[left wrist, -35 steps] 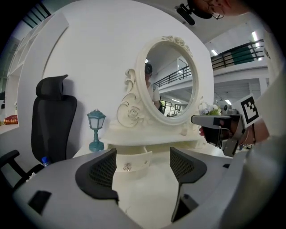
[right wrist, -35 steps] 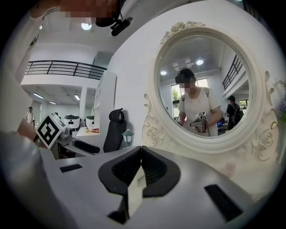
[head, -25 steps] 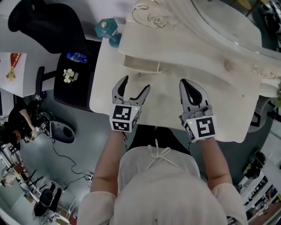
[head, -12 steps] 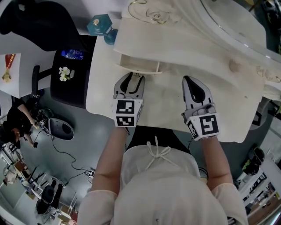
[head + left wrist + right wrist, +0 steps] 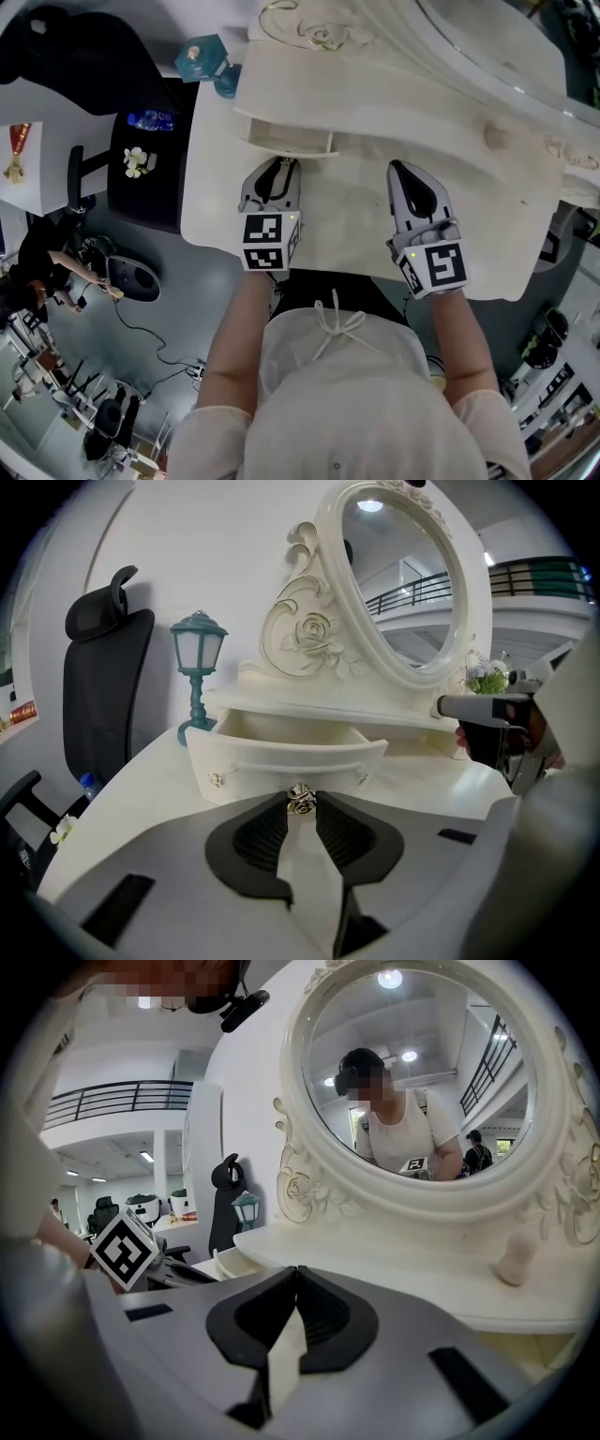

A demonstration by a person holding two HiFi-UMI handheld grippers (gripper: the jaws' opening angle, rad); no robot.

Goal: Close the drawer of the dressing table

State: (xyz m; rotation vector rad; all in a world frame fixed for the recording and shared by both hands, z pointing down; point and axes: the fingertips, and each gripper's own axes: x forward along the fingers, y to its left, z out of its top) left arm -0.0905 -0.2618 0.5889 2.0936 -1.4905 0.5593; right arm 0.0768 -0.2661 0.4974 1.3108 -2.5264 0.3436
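Note:
The small white drawer (image 5: 286, 139) of the dressing table (image 5: 356, 220) stands pulled out below the mirror shelf. In the left gripper view its curved front (image 5: 281, 759) faces me, with a small metal knob (image 5: 300, 804) at its middle. My left gripper (image 5: 278, 165) (image 5: 300, 794) is at that front, its jaws closing with the knob between the fingertips, which touch it on both sides. To the right, my right gripper (image 5: 406, 172) (image 5: 297, 1271) hovers over the tabletop, shut with nothing in it.
An oval mirror (image 5: 403, 574) in a carved frame rises behind the drawer. A teal lantern lamp (image 5: 198, 658) (image 5: 202, 58) stands at the table's far left corner, with a black office chair (image 5: 98, 686) beyond it. A small cream ornament (image 5: 516, 1255) sits on the shelf at the right.
My left gripper moved forward to the drawer front, and its jaws went from wide open to closed around the knob. The right gripper stayed shut and barely shifted.

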